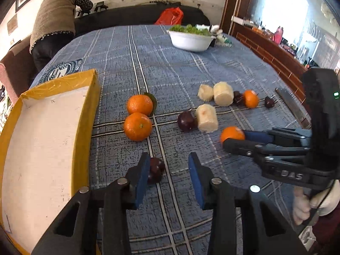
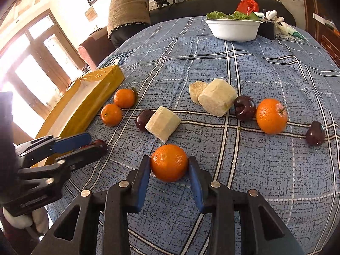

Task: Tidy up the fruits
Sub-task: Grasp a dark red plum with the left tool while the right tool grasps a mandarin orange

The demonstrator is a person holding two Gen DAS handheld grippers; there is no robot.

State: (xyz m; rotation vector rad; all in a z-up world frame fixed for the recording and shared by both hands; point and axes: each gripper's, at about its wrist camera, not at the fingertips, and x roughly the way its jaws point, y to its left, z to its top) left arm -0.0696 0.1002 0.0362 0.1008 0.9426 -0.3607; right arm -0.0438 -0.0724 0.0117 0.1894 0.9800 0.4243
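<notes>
**Both tongs down among the fruit**

Here the worktop [image 2: 265, 170] under its blue checked cloth spreads before me. Along its left side lies my yellow box [image 1: 42, 140], white inside. At the far end stands a white bowl [image 2: 233, 30] of greens. Three pale cut chunks [image 2: 217, 99] lie mid-cloth with oranges and dark plums scattered among them; two oranges [image 1: 138, 125] touch each other near the box.

My right tongs [image 2: 169, 166] have their blue pads pressed on either side of an orange [image 2: 169, 162] that rests on the cloth; I have it clamped. My left tongs [image 1: 167, 170] stand over a dark plum [image 1: 156, 170]. Their left pad touches that fruit, while the right pad stands apart from it, so the jaws are narrowed but not gripping. Another plum [image 2: 315, 136] sits alone at the right, well apart from the orange [image 2: 271, 115] beside it.
</notes>
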